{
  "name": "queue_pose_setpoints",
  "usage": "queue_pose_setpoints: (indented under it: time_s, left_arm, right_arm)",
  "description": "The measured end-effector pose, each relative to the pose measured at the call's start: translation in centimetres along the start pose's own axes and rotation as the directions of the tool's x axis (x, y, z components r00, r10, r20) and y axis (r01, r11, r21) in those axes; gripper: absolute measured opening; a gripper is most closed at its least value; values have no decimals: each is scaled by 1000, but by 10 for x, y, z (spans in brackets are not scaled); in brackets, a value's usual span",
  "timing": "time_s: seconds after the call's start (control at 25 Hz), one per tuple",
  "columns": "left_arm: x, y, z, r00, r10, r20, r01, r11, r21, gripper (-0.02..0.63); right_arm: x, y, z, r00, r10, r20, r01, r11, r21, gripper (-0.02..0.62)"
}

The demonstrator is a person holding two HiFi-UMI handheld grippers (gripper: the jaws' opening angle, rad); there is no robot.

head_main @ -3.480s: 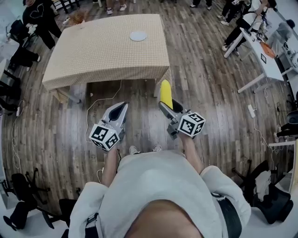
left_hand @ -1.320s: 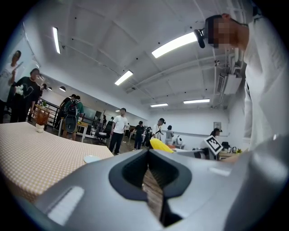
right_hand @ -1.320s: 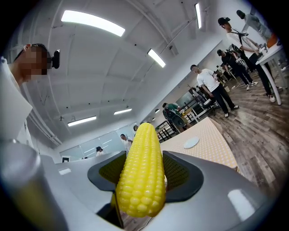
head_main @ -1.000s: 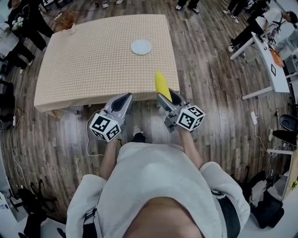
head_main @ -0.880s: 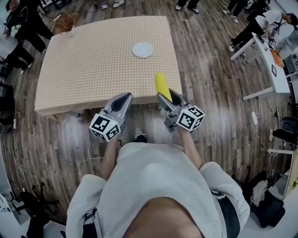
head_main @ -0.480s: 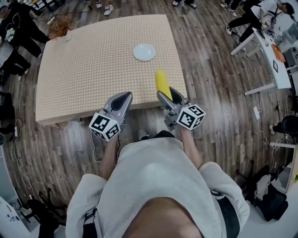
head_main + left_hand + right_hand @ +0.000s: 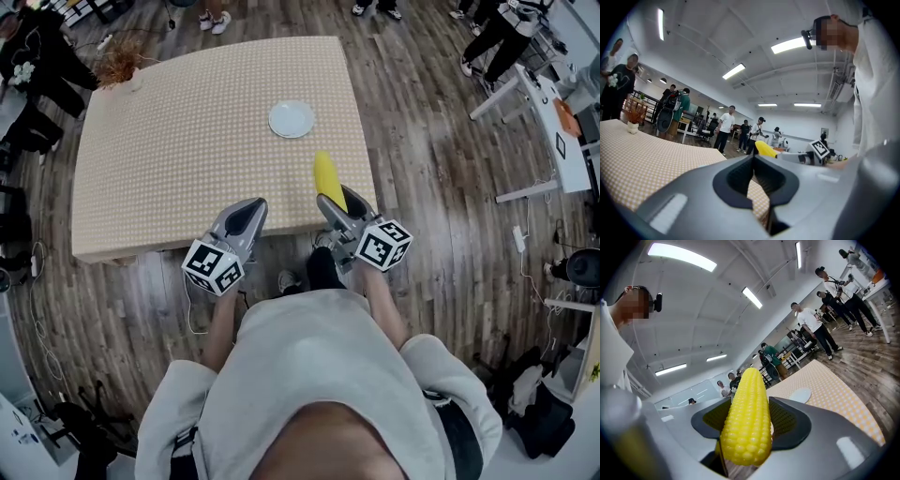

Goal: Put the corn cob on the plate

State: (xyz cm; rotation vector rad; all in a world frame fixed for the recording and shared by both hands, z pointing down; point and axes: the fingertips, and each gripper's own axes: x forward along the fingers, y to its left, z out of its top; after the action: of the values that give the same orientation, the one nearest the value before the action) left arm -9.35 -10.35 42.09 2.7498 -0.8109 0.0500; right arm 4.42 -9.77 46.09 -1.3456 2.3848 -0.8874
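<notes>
My right gripper is shut on a yellow corn cob, which sticks out past its jaws over the near right edge of the table; in the right gripper view the corn cob fills the space between the jaws. A small white plate lies on the checked tablecloth, further in from the cob, and shows as a pale plate beyond the cob. My left gripper hangs at the table's near edge, shut with nothing between its jaws.
A small vase with dried flowers stands at the table's far left corner. Several people stand around the room. White desks stand to the right on the wooden floor. Cables lie on the floor near my feet.
I have walked up to the table: it and the plate have come nearer to both grippers, and the cob now reaches over the table's near edge. Both grippers keep their hold.
</notes>
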Motion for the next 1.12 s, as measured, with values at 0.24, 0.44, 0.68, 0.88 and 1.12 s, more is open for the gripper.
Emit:
queue_pose_setpoints:
  time_s: [0.24, 0.44, 0.68, 0.88, 1.12]
  left_arm:
    - [40, 11, 9, 999, 38, 6, -38, 999, -1, 8]
    - [74, 29, 23, 997, 75, 21, -75, 997, 9, 8]
    - [121, 48, 49, 992, 117, 56, -119, 992, 39, 8]
    - [142, 58, 58, 985, 157, 67, -160, 986, 45, 8]
    - [147, 73, 46, 983, 180, 40, -181, 983, 16, 8]
  right_arm:
    - [21, -31, 30, 999, 39, -21, -39, 999, 0, 258]
    - [45, -57, 57, 996, 75, -38, -75, 997, -5, 258]
    - [70, -90, 101, 992, 122, -42, -123, 992, -25, 258]
    - [83, -107, 123, 986, 155, -57, -156, 987, -26, 258]
    - [99, -118, 114, 984, 157, -82, -157, 988, 2, 258]
